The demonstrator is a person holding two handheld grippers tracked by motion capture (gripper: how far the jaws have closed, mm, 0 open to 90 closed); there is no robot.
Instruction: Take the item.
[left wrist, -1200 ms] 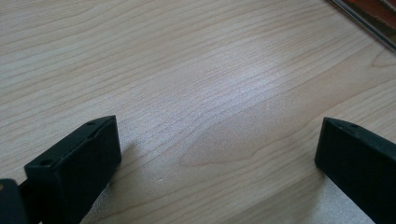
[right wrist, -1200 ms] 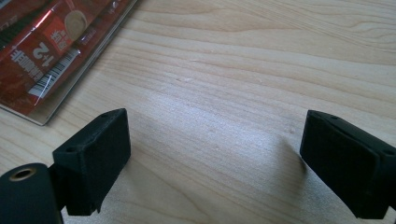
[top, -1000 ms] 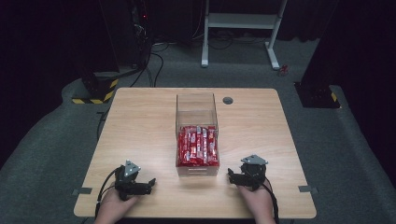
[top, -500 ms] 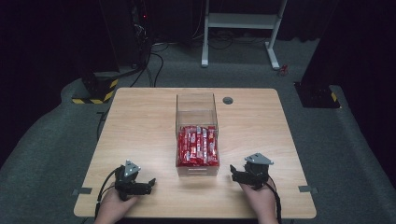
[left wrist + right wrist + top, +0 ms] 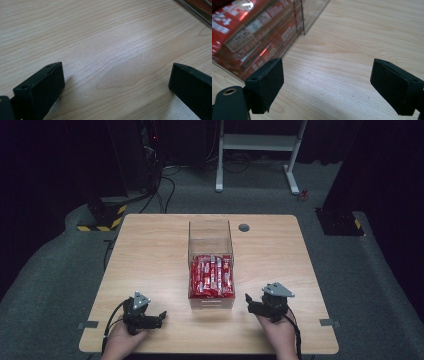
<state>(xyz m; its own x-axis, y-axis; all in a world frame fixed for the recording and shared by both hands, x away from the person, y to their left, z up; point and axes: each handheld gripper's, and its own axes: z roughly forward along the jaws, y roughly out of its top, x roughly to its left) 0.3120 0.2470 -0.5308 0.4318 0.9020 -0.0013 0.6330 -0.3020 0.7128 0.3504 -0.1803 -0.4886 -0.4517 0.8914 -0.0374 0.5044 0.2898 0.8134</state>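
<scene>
Since the earlier frames the right gripper [image 5: 256, 304] has shifted a little toward the right edge and has risen slightly, while the left gripper [image 5: 150, 319] has stayed in the same place at the near left. Going from large to small: the wooden table [image 5: 150, 255] carries at its middle a clear plastic box [image 5: 210, 234], long from near to far; its near half is full of red snack packets [image 5: 212, 276], lying side by side, and its far half looks bare. A small dark round grommet [image 5: 244, 227] sits in the table just to the right of the box's far end. Both grippers are at the near edge, one on each side of the box and apart from it. In the left gripper view the two black jaws stand wide apart over bare wood and hold nothing; a corner of the box [image 5: 197, 10] shows at the far right. In the right gripper view the jaws are also spread wide and hold nothing, and the box wall with the packets [image 5: 249, 32] behind it is close at the left. The work seems to be at its very beginning, a first approach to the packets. The next move probably calls for lifting one gripper above the box's open top, then lowering it so the jaws come around one packet.
</scene>
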